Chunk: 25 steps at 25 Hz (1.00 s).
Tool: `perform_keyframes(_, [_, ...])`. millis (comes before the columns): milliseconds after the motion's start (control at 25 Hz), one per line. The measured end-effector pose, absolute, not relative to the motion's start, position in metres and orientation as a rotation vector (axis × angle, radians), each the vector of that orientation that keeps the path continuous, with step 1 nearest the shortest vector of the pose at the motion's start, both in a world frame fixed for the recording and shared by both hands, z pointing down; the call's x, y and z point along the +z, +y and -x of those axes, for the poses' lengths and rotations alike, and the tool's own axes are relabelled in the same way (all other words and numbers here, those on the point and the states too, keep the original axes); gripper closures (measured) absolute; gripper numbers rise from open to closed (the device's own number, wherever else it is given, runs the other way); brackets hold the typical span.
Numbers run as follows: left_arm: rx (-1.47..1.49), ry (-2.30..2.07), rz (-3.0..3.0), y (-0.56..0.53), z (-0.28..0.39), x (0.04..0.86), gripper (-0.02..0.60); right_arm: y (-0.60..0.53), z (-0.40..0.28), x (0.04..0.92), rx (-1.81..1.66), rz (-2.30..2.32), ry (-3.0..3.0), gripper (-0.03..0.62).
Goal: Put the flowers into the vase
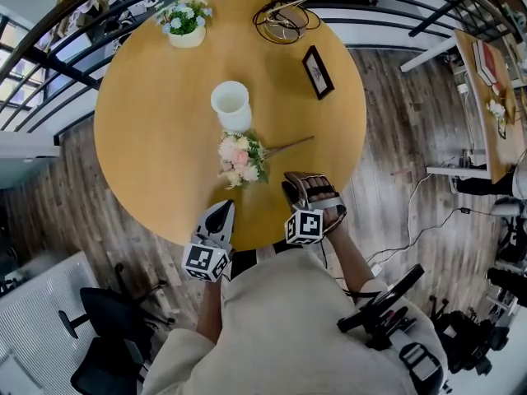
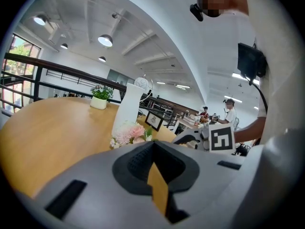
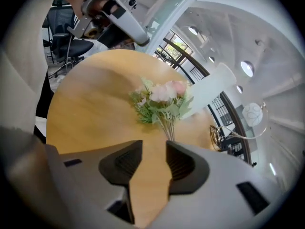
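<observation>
Nearest in the head view, a person in a light top holds a gripper in each hand over the near edge of a round wooden table (image 1: 140, 138). The left gripper (image 1: 224, 207) has its jaws pressed together with nothing between them. The right gripper (image 1: 300, 183) has its jaws slightly parted around bare tabletop, also empty.

Between and just beyond them, the flowers (image 1: 240, 160) lie flat on their side. It is a small bunch with pink and cream blooms. The blooms sit toward the person's left. The thin stems run away to the right and slightly farther from the person, so the long axis is diagonal. In the right gripper view, the stems point toward that gripper's gap and stop just short of it.

Just past the blooms stands the white vase (image 1: 231, 105), upright with its mouth open upward.
</observation>
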<state>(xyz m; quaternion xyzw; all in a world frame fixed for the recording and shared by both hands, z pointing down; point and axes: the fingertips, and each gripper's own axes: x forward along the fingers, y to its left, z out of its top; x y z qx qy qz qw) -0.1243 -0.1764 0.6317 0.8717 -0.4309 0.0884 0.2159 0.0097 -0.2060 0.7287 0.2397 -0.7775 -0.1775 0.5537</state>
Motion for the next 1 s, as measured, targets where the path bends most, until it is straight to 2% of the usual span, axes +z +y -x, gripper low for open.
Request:
perform_keyframes(40, [0.244,-1.197,-2.414,-0.176,0.124,0.632,0.575,-0.209,-0.012,0.736,-0.396,-0.551,-1.826,0.395])
perform_keyframes(80, [0.243,-1.200,-2.411,-0.176,0.124,0.632,0.575,-0.213,-0.013,0.742,-0.380,-0.532,-1.815,0.324])
perform_keyframes(160, [0.245,-1.208,-2.403,-0.174,0.126,0.632,0.575,-0.223,-0.015,0.750,-0.382,-0.499,-1.797,0.303])
perform_keyframes(720, [0.233,-1.285,-2.351,-0.168,0.143,0.630,0.575,-0.286,-0.013,0.772,-0.459,-0.383,-1.728,0.313])
perform_keyframes(1000, [0.227,-1.326,-2.321,-0.165,0.152,0.629,0.575,-0.299,-0.002,0.776,-0.521,-0.312,-1.707,0.416])
